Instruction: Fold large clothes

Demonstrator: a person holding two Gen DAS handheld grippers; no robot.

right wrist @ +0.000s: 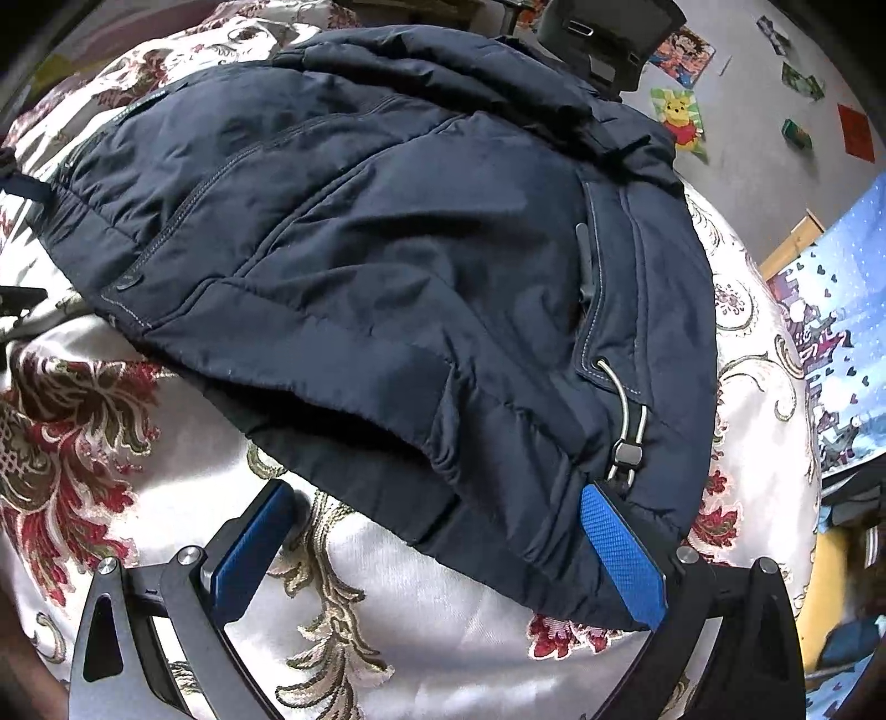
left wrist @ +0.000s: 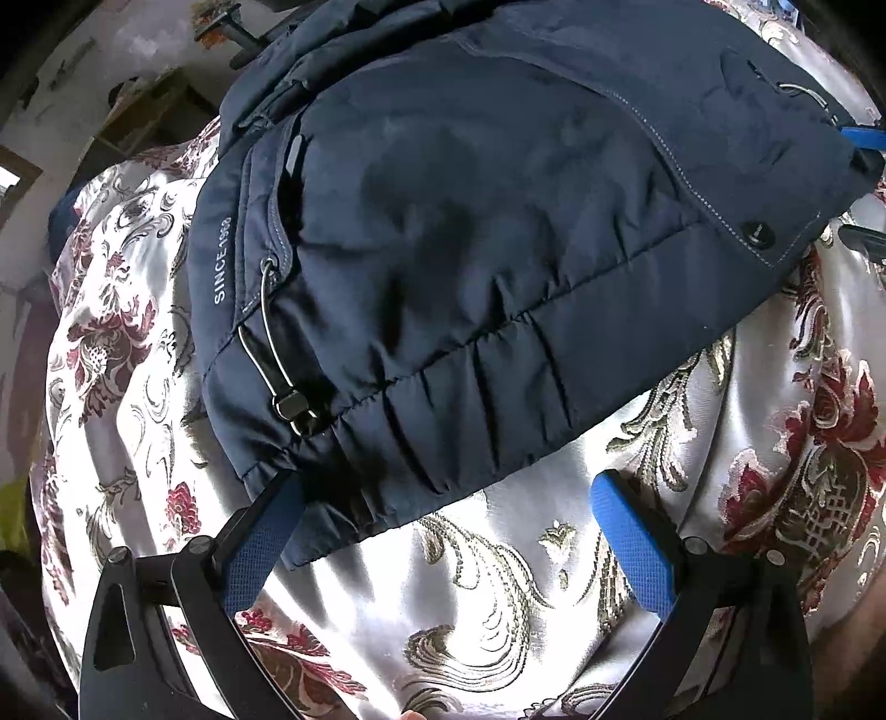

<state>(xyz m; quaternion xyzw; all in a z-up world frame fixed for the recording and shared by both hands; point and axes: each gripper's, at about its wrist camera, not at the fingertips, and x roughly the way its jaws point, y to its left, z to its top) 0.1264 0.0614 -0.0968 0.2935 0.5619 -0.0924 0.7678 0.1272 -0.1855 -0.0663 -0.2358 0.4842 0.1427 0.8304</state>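
Jacket [left wrist: 470, 232], navy and padded, lies bunched on a floral satin bedspread [left wrist: 498, 581], hem toward both cameras. Its far end, toward the collar, runs out of the left wrist view at the top and is lost in folds in the right wrist view; whether sleeves are tucked in cannot be made out. White lettering [left wrist: 220, 259] reading "SINCE" followed by digits runs along one edge; the digits are too distorted to confirm. A cord [left wrist: 266, 327] with a toggle [left wrist: 290, 407] hangs at the hem corner. A snap button [left wrist: 757, 232] sits near the opposite corner.

Left gripper [left wrist: 443, 526] stands wide apart with nothing between its pads. Its left finger [left wrist: 260, 543] touches or slips under the hem corner; the tip is hidden by fabric, so which cannot be told. Its right finger [left wrist: 631, 537] rests apart from the jacket, over bare bedspread.

Right gripper [right wrist: 443, 531] is likewise spread wide and holds nothing. Its right finger [right wrist: 620, 554] lies against the hem just below the second toggle [right wrist: 628, 457]; its left finger [right wrist: 249, 548] is clear of the cloth.

Blue tips [left wrist: 861, 138] at the far right of the left wrist view are cut off by the frame edge.

Wall stickers [right wrist: 684, 119] show behind the bed, partly blurred. A dark object [right wrist: 603, 39] beyond the jacket cannot be identified.
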